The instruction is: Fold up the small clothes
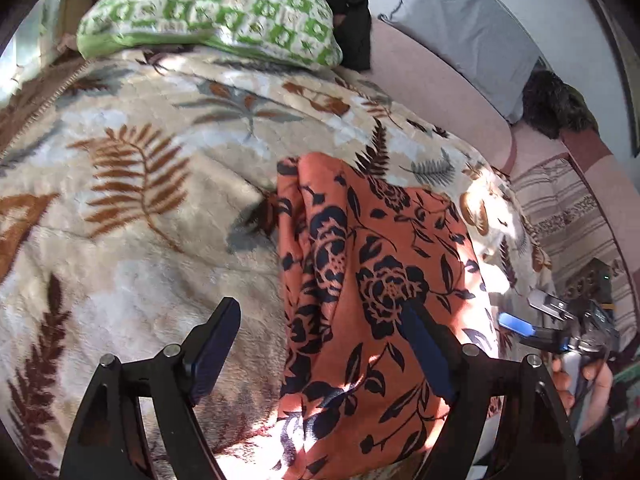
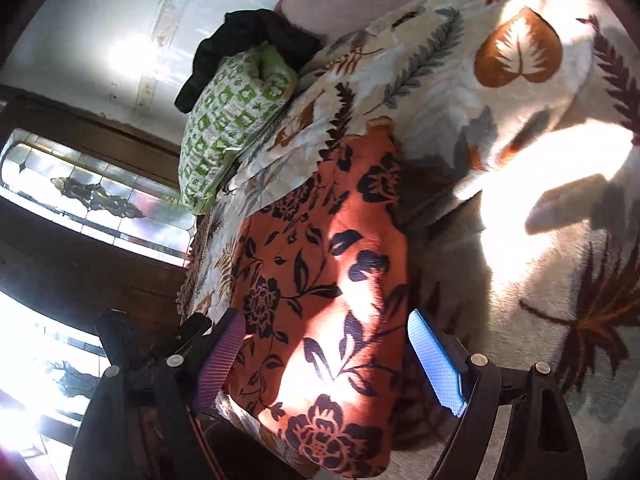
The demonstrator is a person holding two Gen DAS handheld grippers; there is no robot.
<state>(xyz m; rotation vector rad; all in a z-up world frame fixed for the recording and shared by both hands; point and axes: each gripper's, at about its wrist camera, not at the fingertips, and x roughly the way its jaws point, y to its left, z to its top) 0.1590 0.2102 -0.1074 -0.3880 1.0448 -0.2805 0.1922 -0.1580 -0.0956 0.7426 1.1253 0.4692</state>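
Garment (image 1: 372,280): lying as a long folded strip on plush leaf-print blanket (image 1: 140,200); soft orange cloth, navy roses.
Left gripper (image 1: 320,344): hovering above garment, jaws spread wide.
Right gripper (image 2: 332,354): straddling garment's end, jaws wide, gripping nothing.

Strong sunlight falls across a leaf-patterned blanket (image 2: 500,128) covering a bed. Beyond it, a green-and-white pillow (image 1: 208,12) lies near a pale, peeling wall (image 2: 100,32), with a leaded-glass window (image 2: 96,200) below.
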